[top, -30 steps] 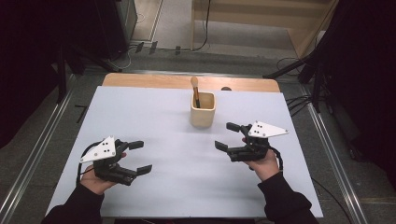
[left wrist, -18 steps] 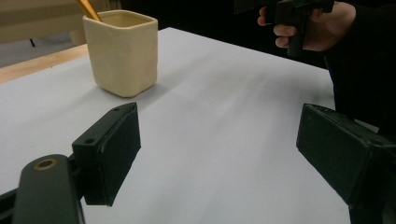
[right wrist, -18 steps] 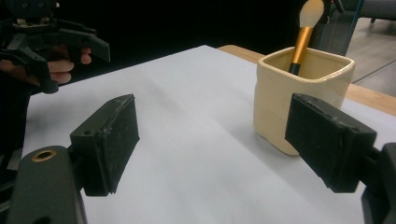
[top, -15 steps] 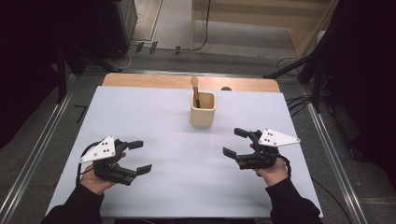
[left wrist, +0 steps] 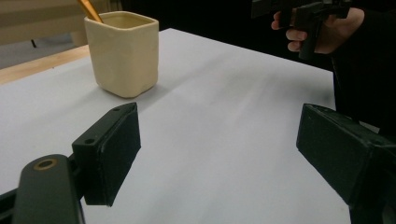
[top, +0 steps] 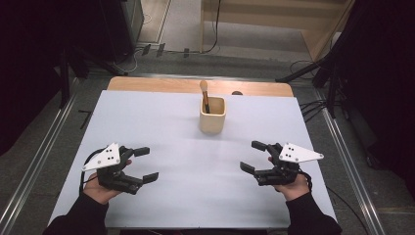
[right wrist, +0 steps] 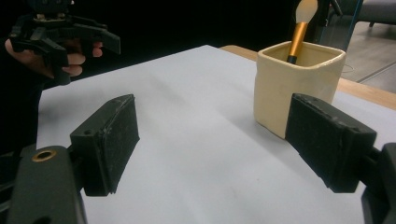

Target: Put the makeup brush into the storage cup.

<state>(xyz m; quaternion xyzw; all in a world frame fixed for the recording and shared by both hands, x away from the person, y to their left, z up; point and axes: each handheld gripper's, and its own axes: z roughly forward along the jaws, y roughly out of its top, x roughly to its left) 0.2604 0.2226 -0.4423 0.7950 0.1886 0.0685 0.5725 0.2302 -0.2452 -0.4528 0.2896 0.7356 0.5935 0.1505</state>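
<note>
As the high view looks down on the white table [top: 195, 147], the left gripper [top: 145, 164] sits low at the near left with its jaws spread wide and nothing between them, touching no object. The person's left hand [top: 100, 188] grips it from behind, the forearm coming in from the bottom edge, the jaws pointing toward the table's middle. The right gripper [top: 254, 156] mirrors it at the near right, jaws likewise wide apart and empty, held by the right hand [top: 291, 186], pointing inward toward the left. Well apart from both, toward the far middle of the table, stands a cream cup [top: 212, 115], upright, with a brush [top: 205, 95] leaning inside it, its pale tip above the rim.

In the left gripper view, the two black jaws stand far apart over bare white table [left wrist: 219, 140], gripping nothing. The cream cup [left wrist: 123, 52] stands ahead on the left, beyond the left-hand jaw, with the brush's orange handle [left wrist: 88, 10] rising from it. The right hand [left wrist: 322, 32] and its gripper show at the upper right.

In the right gripper view, the jaws are again wide open with nothing clasped. The cream cup [right wrist: 294, 84] stands just beyond the right-hand jaw, the brush [right wrist: 299, 32] upright in it. The left gripper [right wrist: 79, 32] and left hand [right wrist: 42, 56] show at the upper left, jaws spread.
</note>
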